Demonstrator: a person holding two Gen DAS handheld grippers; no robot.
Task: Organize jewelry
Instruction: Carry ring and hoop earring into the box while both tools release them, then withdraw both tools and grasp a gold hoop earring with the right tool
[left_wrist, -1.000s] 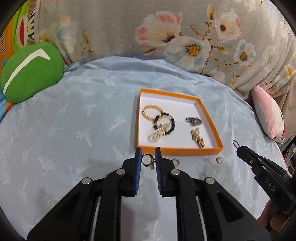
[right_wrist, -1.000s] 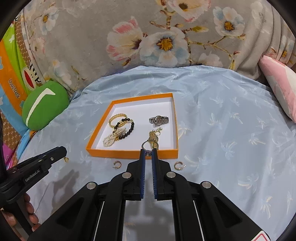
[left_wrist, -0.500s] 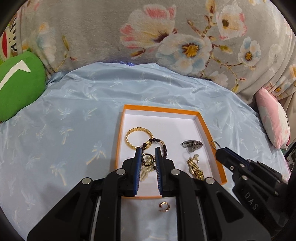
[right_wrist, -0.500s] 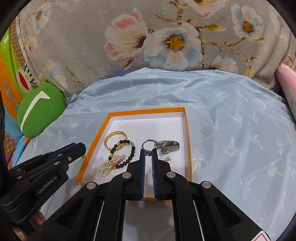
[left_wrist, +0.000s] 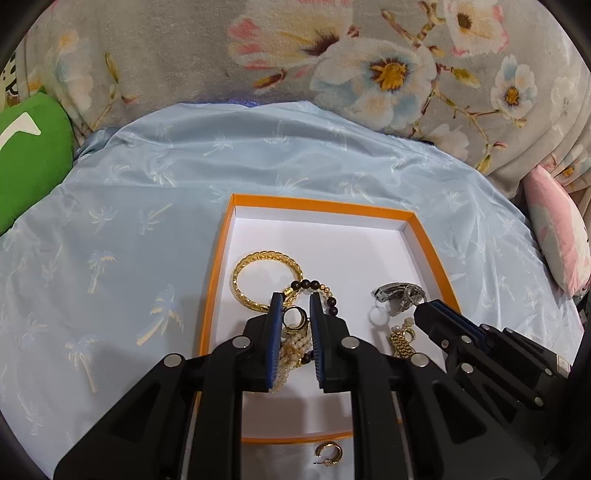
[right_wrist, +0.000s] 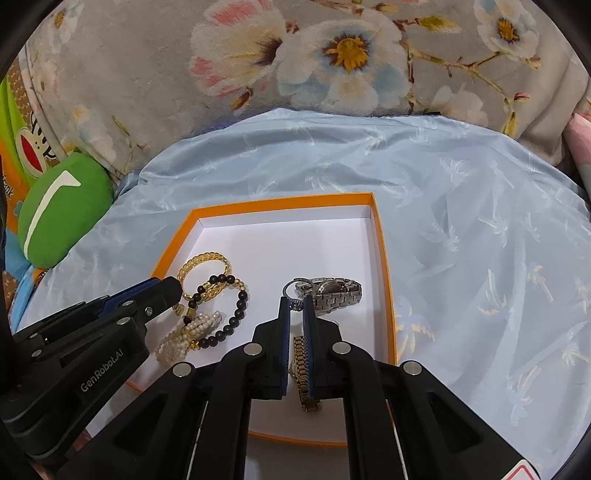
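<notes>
An orange-rimmed tray (left_wrist: 321, 206) (right_wrist: 280, 201) with a white floor lies on the pale blue cloth. In it are a gold bracelet (left_wrist: 258, 280) (right_wrist: 203, 264), a black bead bracelet (right_wrist: 231, 314), a pearl bracelet (right_wrist: 184, 334), a silver watch (left_wrist: 399, 295) (right_wrist: 332, 291) and a gold watch band (left_wrist: 402, 341) (right_wrist: 301, 369). My left gripper (left_wrist: 294, 315) (right_wrist: 168, 291) hangs over the bracelets, shut on a gold hoop earring (left_wrist: 293, 318). My right gripper (right_wrist: 294, 308) (left_wrist: 423, 314) is just before the silver watch, shut on a thin silver hoop earring (right_wrist: 292, 290).
One more gold hoop earring (left_wrist: 328, 452) lies on the cloth just outside the tray's near rim. A green cushion (left_wrist: 26, 166) (right_wrist: 59, 210) sits at the left, a pink pillow (left_wrist: 557, 236) at the right, and a floral blanket (left_wrist: 332, 74) rises behind.
Both grippers have moved forward and slightly down, from above the cloth in front of the tray to above its floor, each carrying its earring. The jaws have not moved.
</notes>
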